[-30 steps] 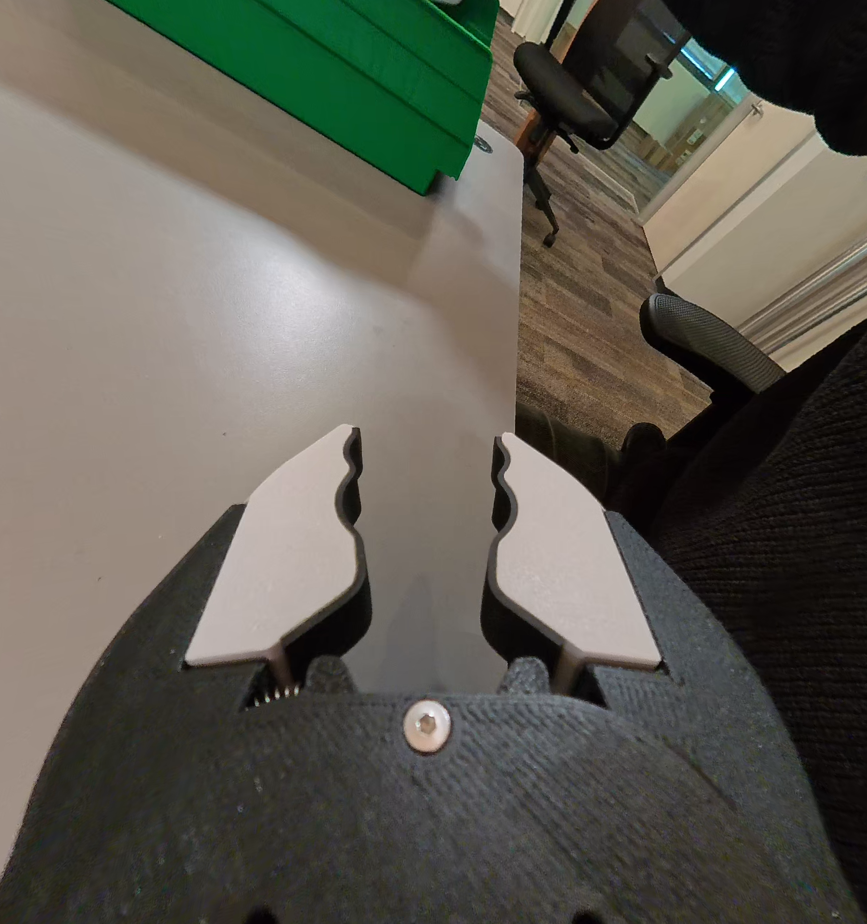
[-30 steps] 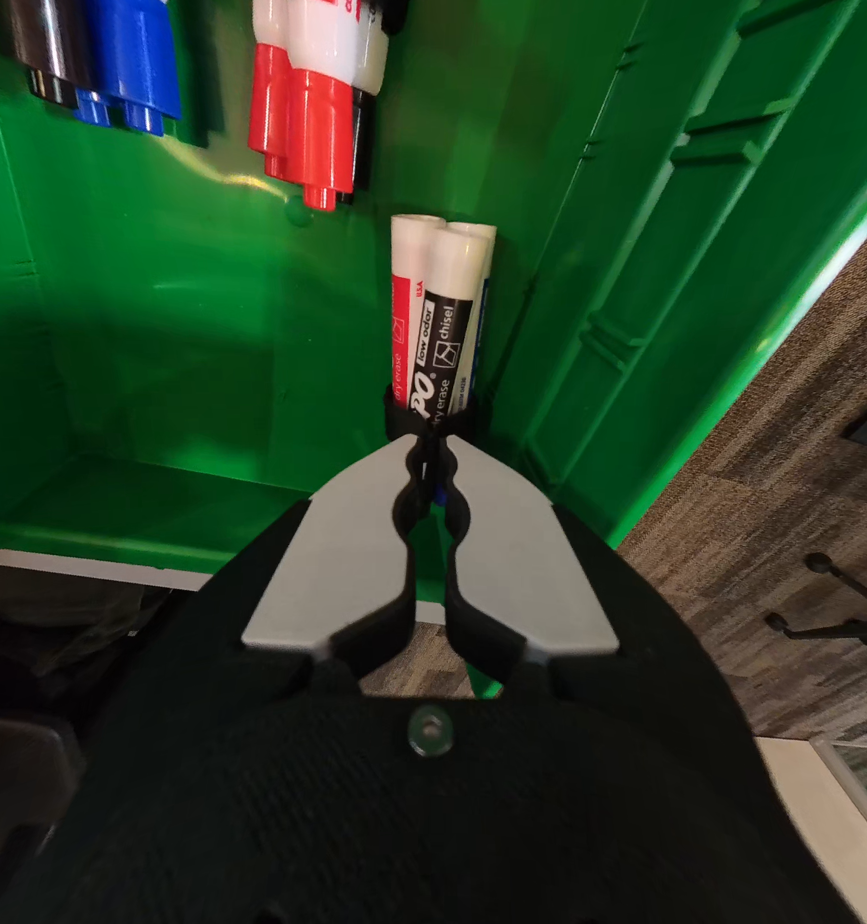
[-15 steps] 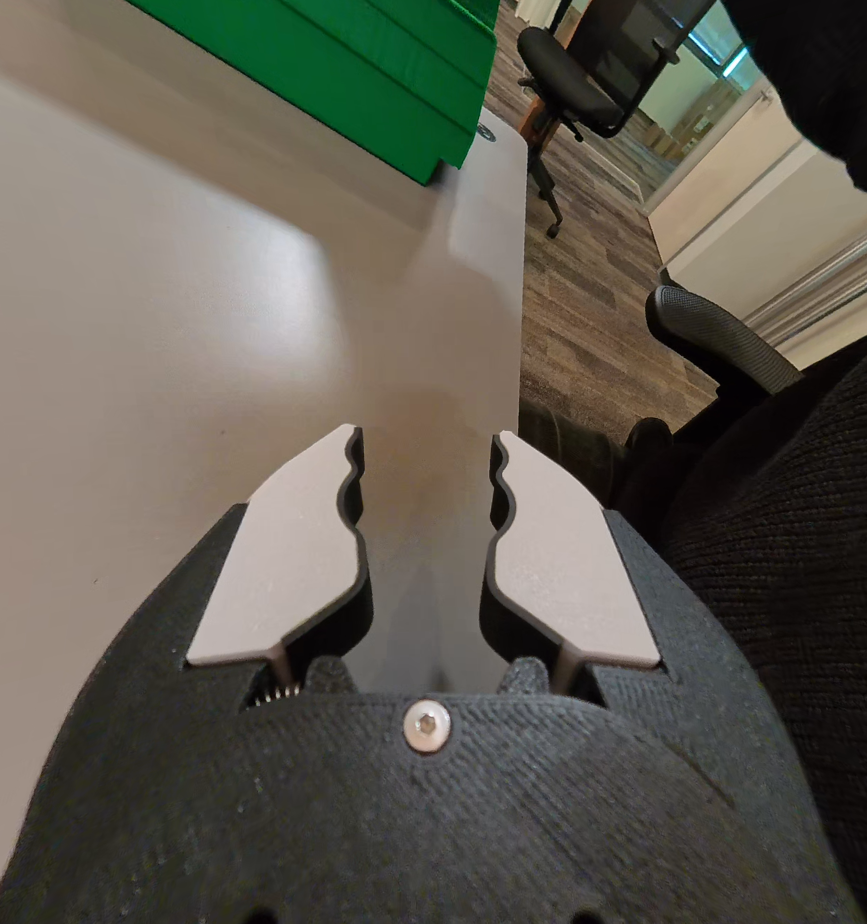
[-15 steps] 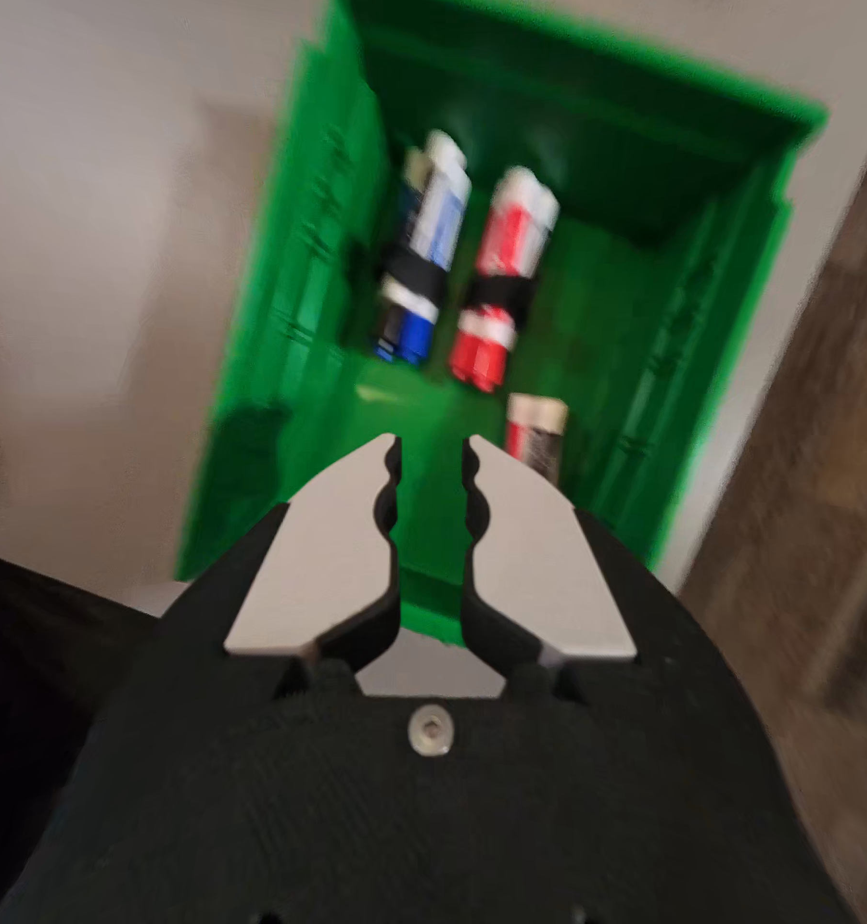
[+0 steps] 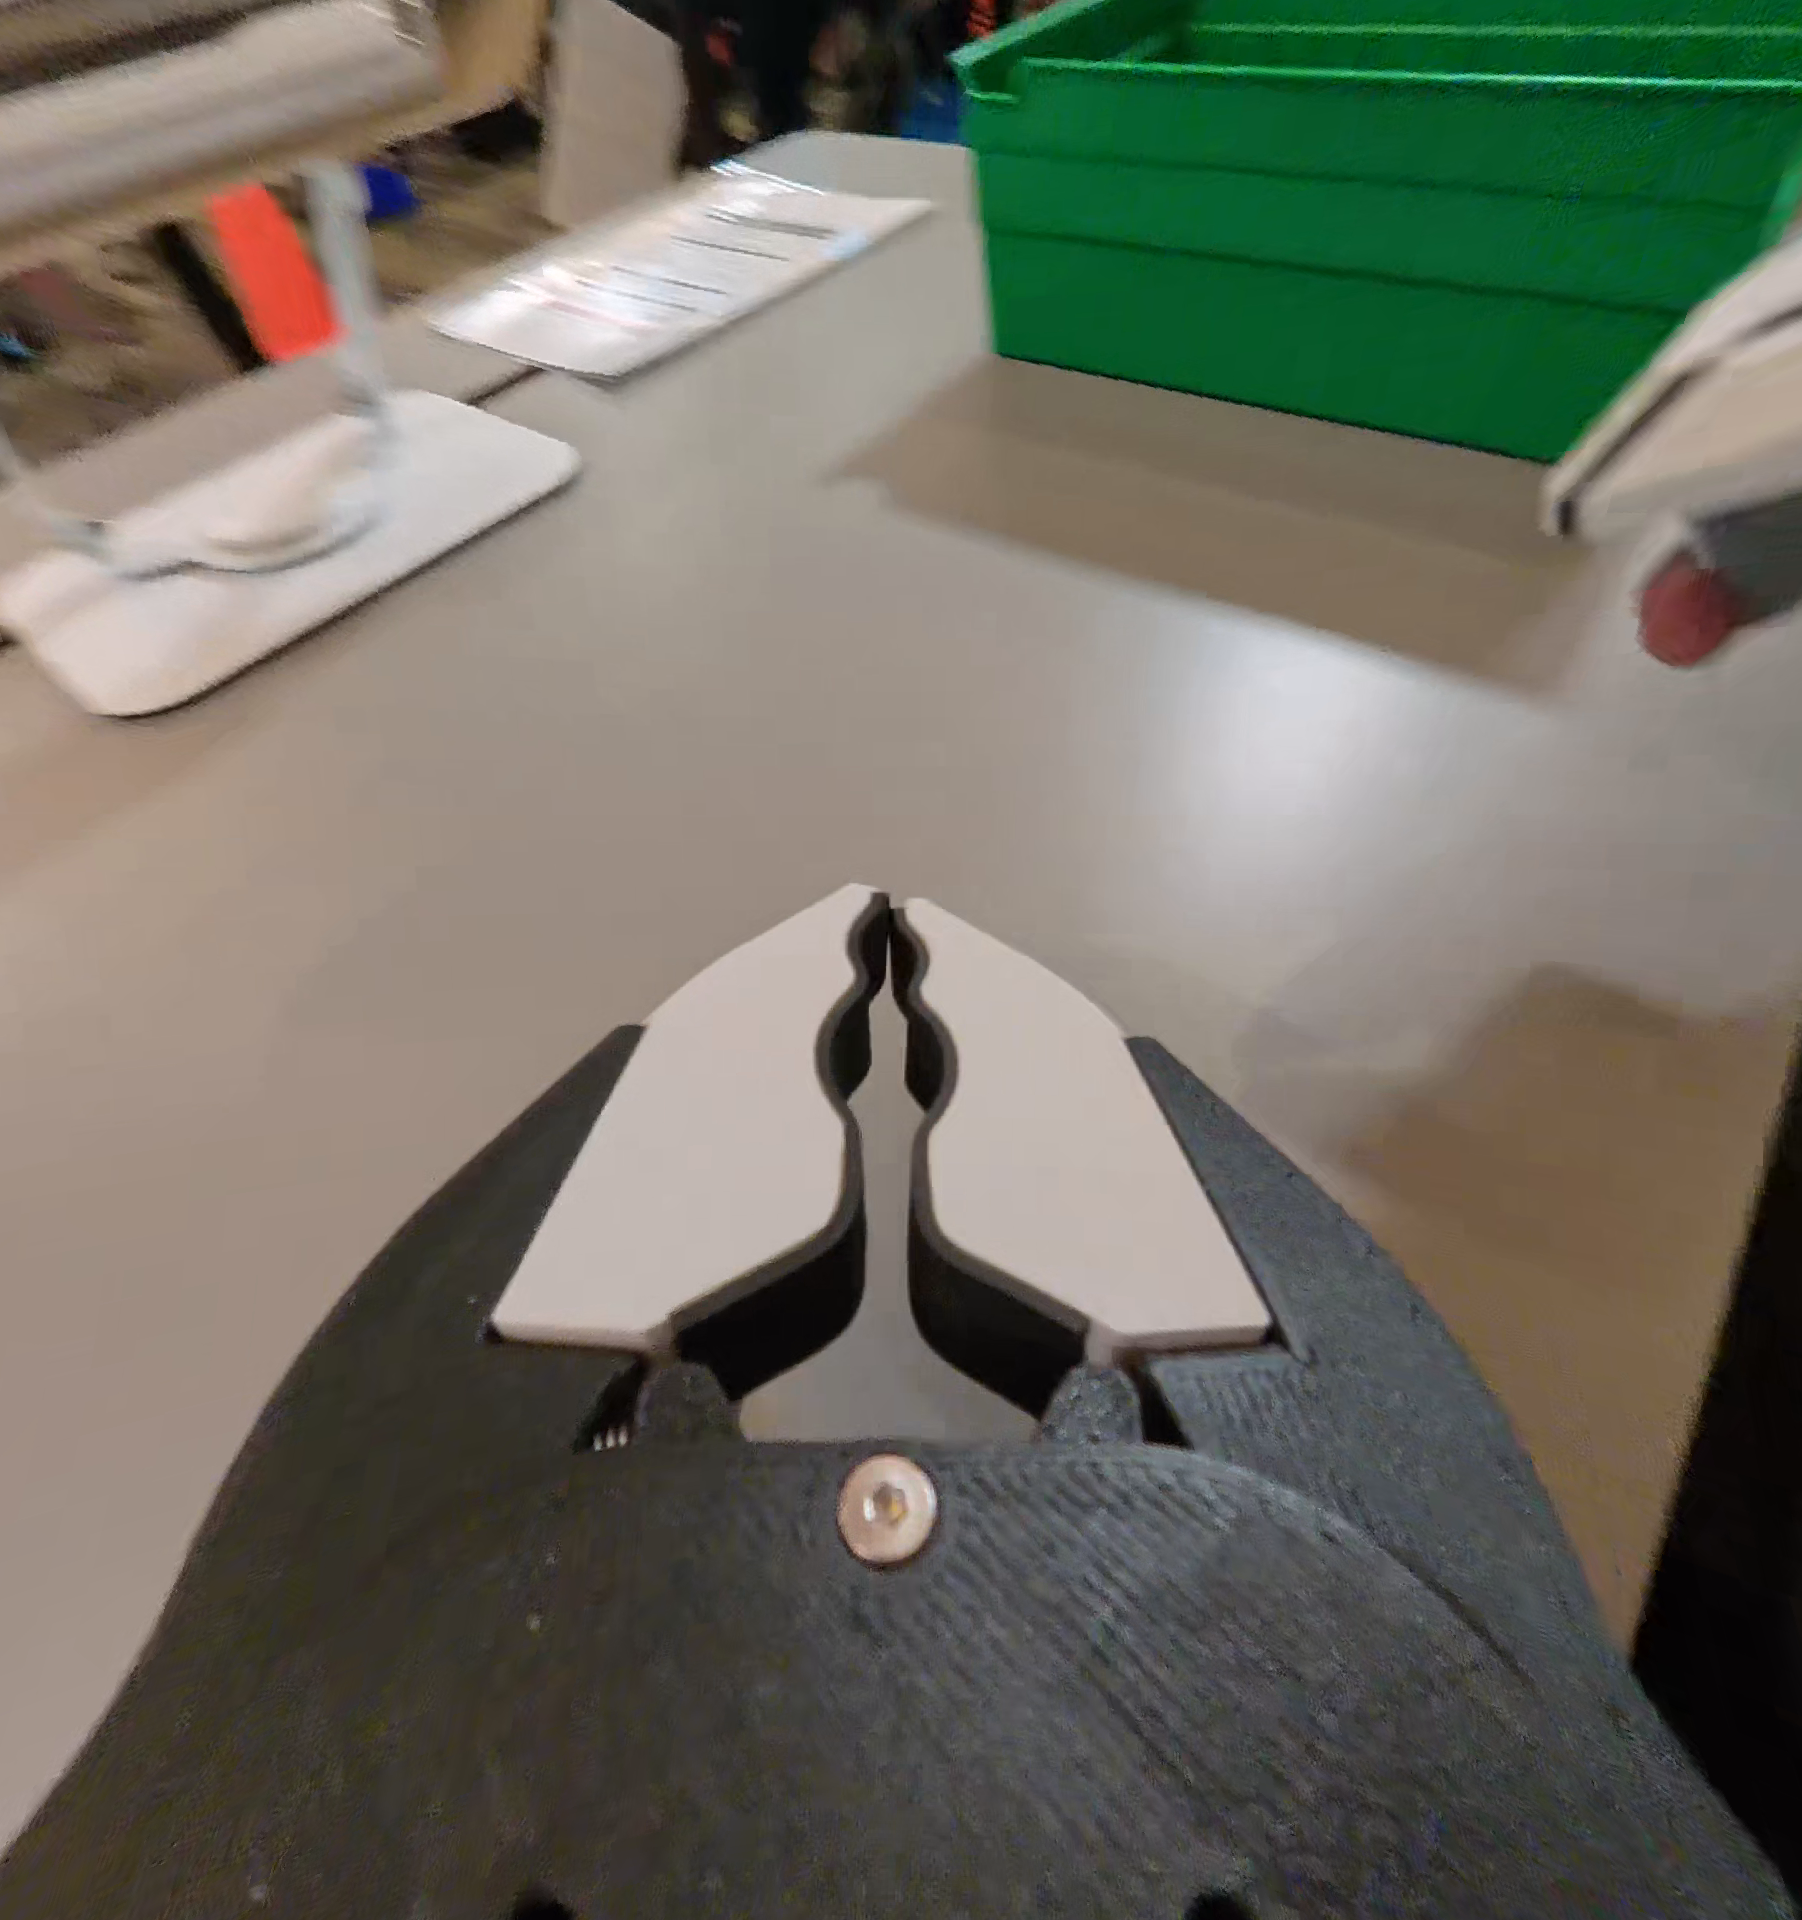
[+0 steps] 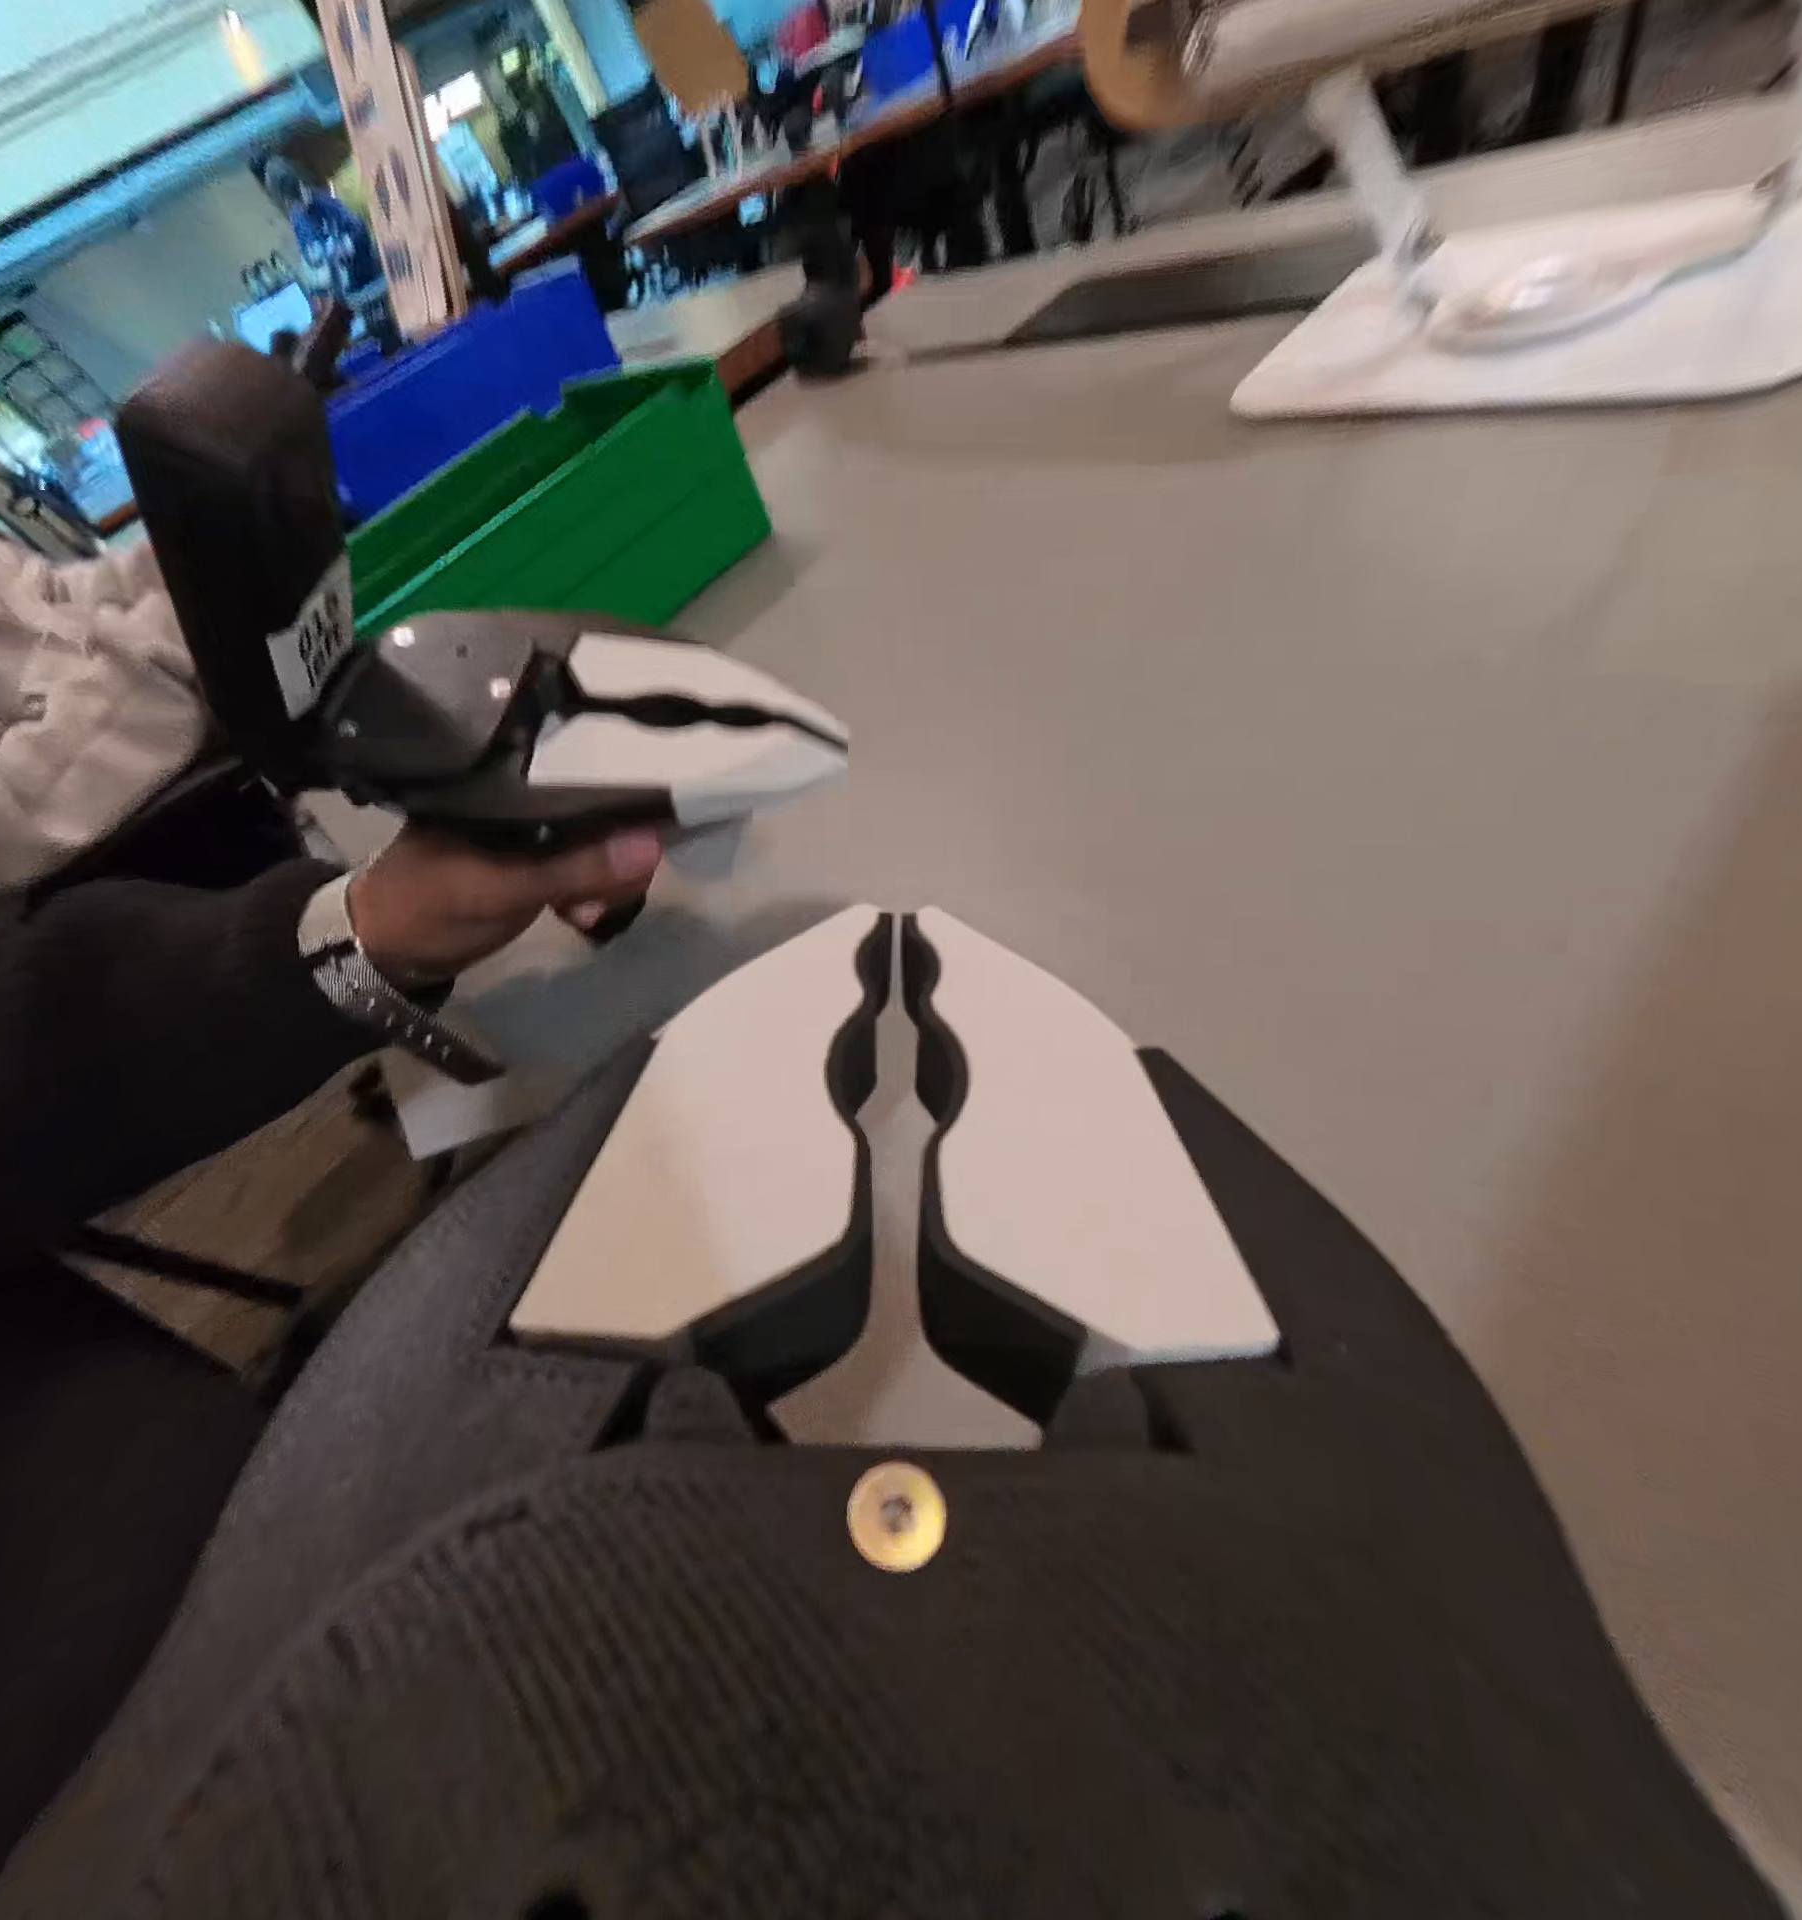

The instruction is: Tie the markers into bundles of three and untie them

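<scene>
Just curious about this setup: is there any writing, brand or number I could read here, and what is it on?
Printed sheet on the table: lines of print, too blurred to read.
White sticker on the left tool: dark marks, too blurred to read.
Nothing else bears legible writing.

Left claw (image 5: 891, 906) and right claw (image 6: 896, 916) both closed (empty), held level.

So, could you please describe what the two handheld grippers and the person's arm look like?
Both the left gripper and the right gripper have a textured black body, one silver screw and two pale grey fingers with wavy black inner edges. In the right wrist view the left one carries a black block with a white sticker. The person's hand emerges from a black knit sleeve with a wristband.
</scene>
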Tool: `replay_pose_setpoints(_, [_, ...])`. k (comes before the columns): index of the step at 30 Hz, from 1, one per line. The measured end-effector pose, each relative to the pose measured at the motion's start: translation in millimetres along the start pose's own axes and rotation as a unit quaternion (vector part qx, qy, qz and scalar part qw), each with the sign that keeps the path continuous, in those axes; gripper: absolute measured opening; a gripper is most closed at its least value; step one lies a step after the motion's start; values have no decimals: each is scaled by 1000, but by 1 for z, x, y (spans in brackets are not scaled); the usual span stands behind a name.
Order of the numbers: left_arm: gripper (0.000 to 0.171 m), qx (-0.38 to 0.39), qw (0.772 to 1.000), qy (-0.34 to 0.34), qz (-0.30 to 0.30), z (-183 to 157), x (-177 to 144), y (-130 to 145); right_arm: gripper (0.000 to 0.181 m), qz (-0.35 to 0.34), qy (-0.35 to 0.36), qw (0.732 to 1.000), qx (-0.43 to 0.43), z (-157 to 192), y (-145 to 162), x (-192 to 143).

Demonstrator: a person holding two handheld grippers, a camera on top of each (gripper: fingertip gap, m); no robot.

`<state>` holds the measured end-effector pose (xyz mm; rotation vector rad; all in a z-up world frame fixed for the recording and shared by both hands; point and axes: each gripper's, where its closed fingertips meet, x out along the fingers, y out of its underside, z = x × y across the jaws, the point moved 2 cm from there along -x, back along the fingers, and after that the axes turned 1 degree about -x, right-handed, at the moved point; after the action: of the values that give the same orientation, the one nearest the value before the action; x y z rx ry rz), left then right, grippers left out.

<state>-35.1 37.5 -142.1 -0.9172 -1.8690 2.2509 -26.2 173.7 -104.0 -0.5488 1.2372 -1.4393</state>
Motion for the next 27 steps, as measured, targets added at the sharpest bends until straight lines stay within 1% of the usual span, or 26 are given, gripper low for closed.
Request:
replay_pose_setpoints(2, [1,-9,999,-33,-18,9,-10,0,2,3,24,999,-23,1,5,6])
replay_pose_setpoints(5, [1,-41,998,-47,-27,12,-24,4,3,8,92,991,-97,-10,10,19])
replay_pose_setpoints(7, [1,-67,996,-56,-23,13,-32,7,3,12,110,984,-139,-14,11,30])
replay_pose_setpoints(9, [2,-83,994,-69,-26,14,-43,9,7,8,97,984,-151,-10,11,40])
replay_pose_setpoints(10, [2,-89,992,-81,-32,15,-51,8,13,6,83,985,-148,-6,10,46])
replay_pose_setpoints(12, [2,-90,989,-99,-65,15,-70,2,22,-5,49,990,-132,4,5,55])
replay_pose_setpoints(13, [2,-90,987,-116,-72,18,-79,0,26,-7,23,991,-129,10,4,59])
replay_pose_setpoints(14, [2,-91,984,-134,-70,21,-86,1,35,-2,-3,991,-131,17,5,63])
replay_pose_setpoints(15, [2,-95,982,-150,-68,25,-93,3,40,5,-15,991,-133,19,5,67])
replay_pose_setpoints(17, [6,-106,975,-179,-73,30,-108,7,41,12,-18,990,-143,19,5,76])
replay_pose_setpoints(19, [4,-117,967,-204,-98,34,-124,7,42,12,-14,989,-150,18,4,83])
replay_pose_setpoints(21, [1,-103,960,-230,-122,35,-140,4,43,10,-7,989,-147,15,2,86])
replay_pose_setpoints(23, [1,-91,957,-251,-116,35,-149,4,44,8,2,990,-140,12,1,84])
replay_pose_setpoints(24, [1,-92,957,-252,-114,34,-151,4,45,8,10,990,-138,9,1,80])
replay_pose_setpoints(26, [0,-103,959,-233,-126,29,-150,-2,48,3,30,990,-137,1,1,68])
replay_pose_setpoints(27, [0,-111,961,-215,-132,27,-147,-6,54,-4,47,990,-131,-5,-1,60])
